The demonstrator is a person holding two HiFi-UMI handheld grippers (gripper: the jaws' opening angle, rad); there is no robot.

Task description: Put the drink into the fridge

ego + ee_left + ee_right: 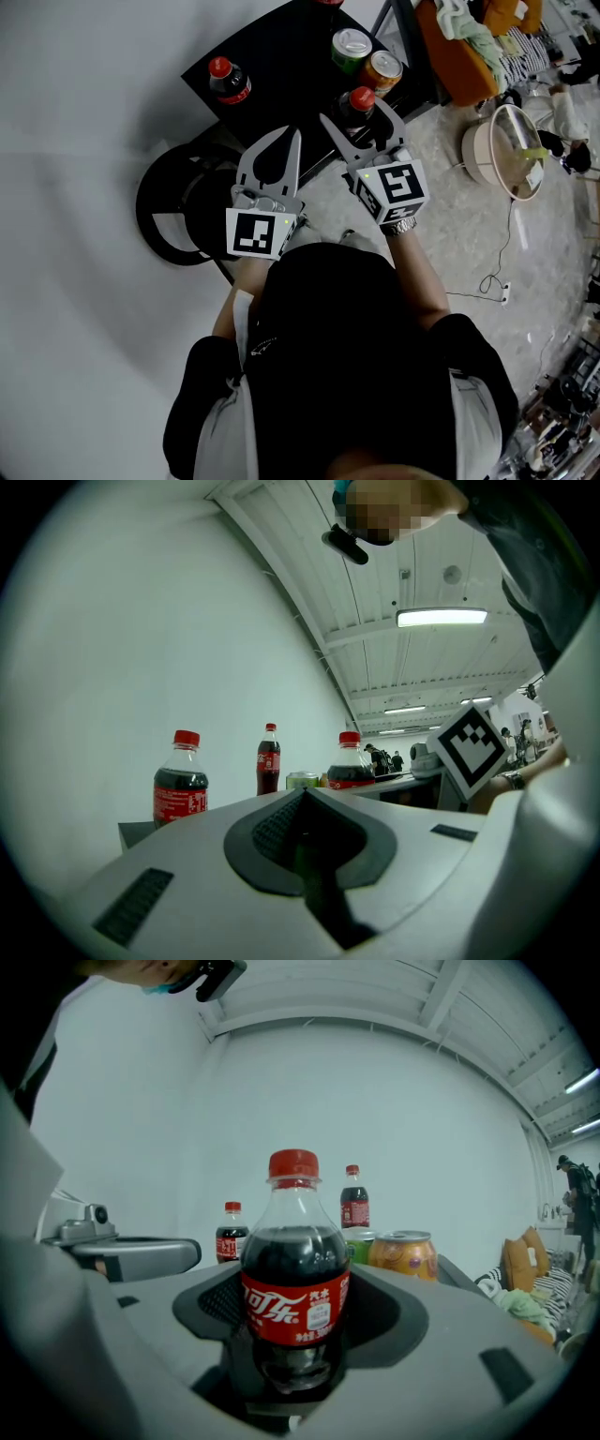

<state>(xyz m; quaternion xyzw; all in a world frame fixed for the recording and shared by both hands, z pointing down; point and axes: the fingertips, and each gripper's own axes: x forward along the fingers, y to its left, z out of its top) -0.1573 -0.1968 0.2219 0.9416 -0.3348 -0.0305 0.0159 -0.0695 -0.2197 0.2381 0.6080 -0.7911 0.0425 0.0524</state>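
The right gripper's (295, 1283) grey jaws press on an upright clear plastic cola bottle with red cap and red label (292, 1241), which sits in the dark hollow of their pads. Behind it, before a white wall (375, 1101), stand a smaller red-capped cola bottle (232, 1234), a taller cola bottle (353, 1199), a green can (356, 1241) and an orange can (404, 1252).

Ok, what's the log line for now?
left gripper: shut, empty | right gripper: shut on cola bottle | cans: on table

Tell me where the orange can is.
Head view: the orange can stands near the black table's right edge, beside the green can, beyond the nearest cola bottle.
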